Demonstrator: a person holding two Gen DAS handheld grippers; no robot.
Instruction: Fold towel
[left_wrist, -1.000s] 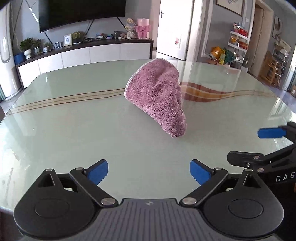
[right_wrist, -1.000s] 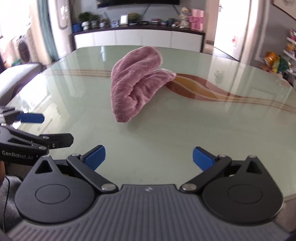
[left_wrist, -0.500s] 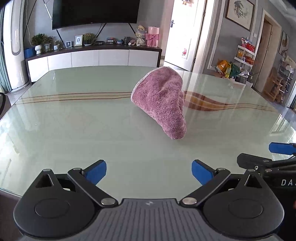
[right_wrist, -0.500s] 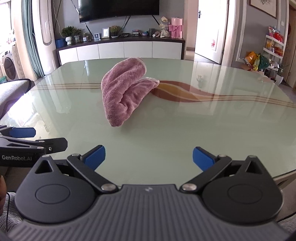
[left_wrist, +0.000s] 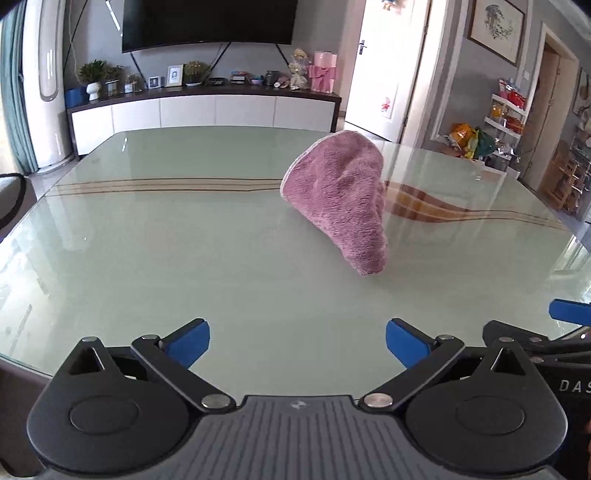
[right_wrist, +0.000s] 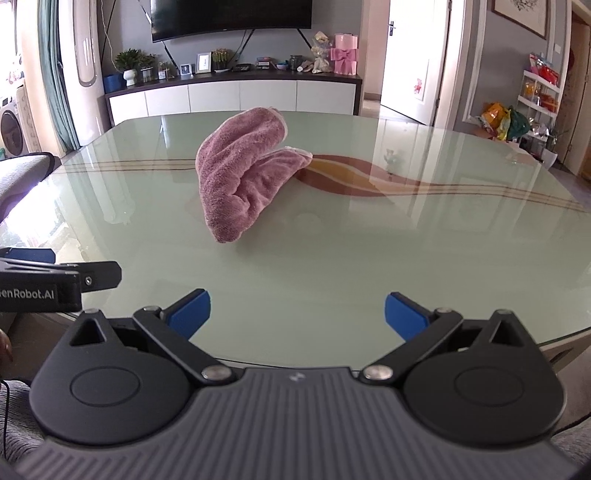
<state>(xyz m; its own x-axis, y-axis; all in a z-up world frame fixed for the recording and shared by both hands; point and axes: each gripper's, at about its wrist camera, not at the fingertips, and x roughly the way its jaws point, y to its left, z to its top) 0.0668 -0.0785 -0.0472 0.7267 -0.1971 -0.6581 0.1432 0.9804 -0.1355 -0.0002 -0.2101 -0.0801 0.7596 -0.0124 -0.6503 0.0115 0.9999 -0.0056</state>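
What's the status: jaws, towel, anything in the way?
Left gripper and right gripper: jaws wide, empty, at near table edge. Pink towel bunched mid-table, untouched. Glass table bare between grippers and towel.

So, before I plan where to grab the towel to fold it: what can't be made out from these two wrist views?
- Towel: its corners and hems are tucked into the bunched heap in both views; its underside lies against the table.
- Left gripper, right wrist view: all but one fingertip is cut off by the left edge.
- Right gripper, left wrist view: mostly cut off by the right edge.
- Both hands: behind the cameras.
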